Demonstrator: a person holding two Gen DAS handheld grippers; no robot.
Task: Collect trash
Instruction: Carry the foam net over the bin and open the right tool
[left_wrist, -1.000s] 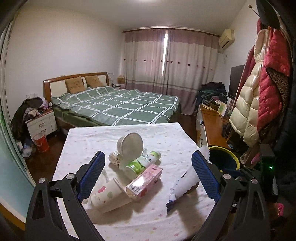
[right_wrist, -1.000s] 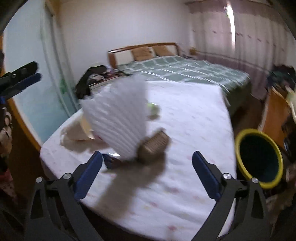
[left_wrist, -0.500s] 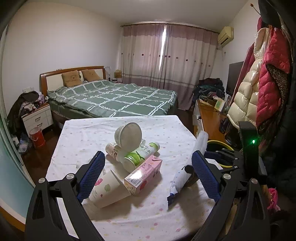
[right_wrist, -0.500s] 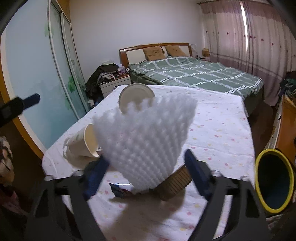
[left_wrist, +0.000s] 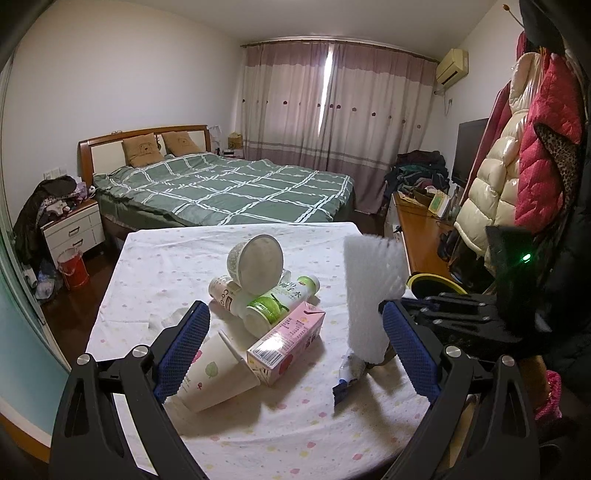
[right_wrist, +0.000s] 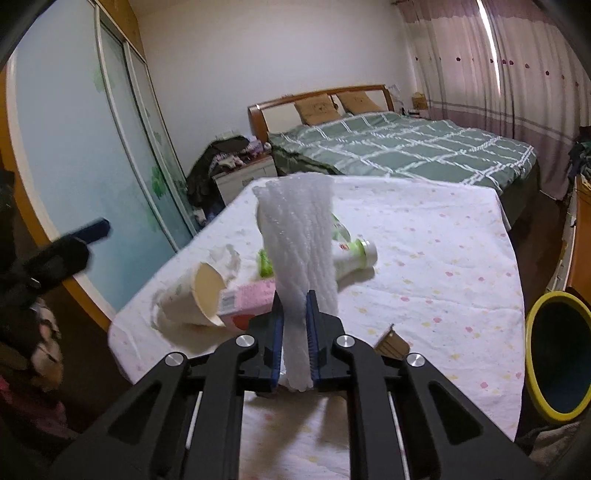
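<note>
My right gripper (right_wrist: 294, 332) is shut on a white foam net sleeve (right_wrist: 301, 254), which stands upright over the table; the sleeve also shows in the left wrist view (left_wrist: 371, 291). My left gripper (left_wrist: 295, 343) is open and empty, above the near table edge. On the table lie a paper cup (left_wrist: 214, 373), a pink carton (left_wrist: 286, 341), a green-and-white bottle (left_wrist: 280, 299), a white bowl (left_wrist: 255, 260) and a small wrapper (left_wrist: 347, 376). A yellow-rimmed bin (right_wrist: 557, 354) stands right of the table.
The table has a dotted white cloth (left_wrist: 166, 266). A bed (left_wrist: 229, 188) is beyond it, a nightstand (left_wrist: 72, 229) at left, a wooden cabinet (left_wrist: 421, 229) and hanging coats (left_wrist: 532, 155) at right. A brown paper cup liner (right_wrist: 391, 345) lies near my right gripper.
My right gripper has closed on the foam sleeve, squeezing it narrow and raising it upright. My left gripper has shifted slightly nearer the pile and stays open.
</note>
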